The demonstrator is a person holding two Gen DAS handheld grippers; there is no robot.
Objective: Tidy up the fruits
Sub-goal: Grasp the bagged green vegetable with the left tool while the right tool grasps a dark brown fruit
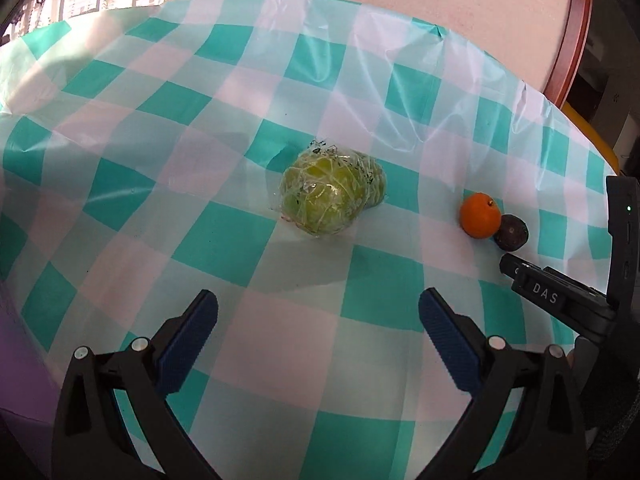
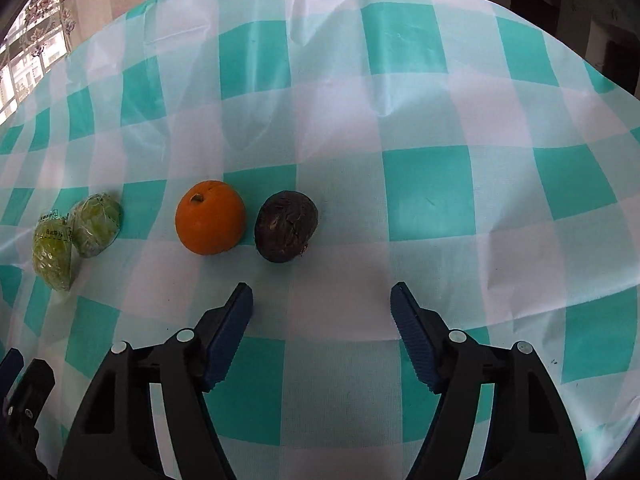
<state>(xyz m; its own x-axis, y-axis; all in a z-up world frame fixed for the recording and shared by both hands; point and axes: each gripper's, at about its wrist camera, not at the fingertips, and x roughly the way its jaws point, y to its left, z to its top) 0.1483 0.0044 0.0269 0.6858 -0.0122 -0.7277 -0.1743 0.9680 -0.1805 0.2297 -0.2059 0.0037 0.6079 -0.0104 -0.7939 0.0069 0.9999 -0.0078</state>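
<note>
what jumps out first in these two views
The bright orange stands out on the teal-and-white checked tablecloth, with a dark purple fruit close beside it on its right. Further left lies a plastic-wrapped pack of green fruit, ahead of the open left gripper.

The left black hand-held gripper (image 1: 318, 312) with blue ribbed pads (image 1: 188, 344) tilts downward, its jaws spread wide with nothing between them. The right black hand-held gripper (image 2: 322, 300) also angles down, jaws parted and empty; its body shows at the left one's right side.
</note>
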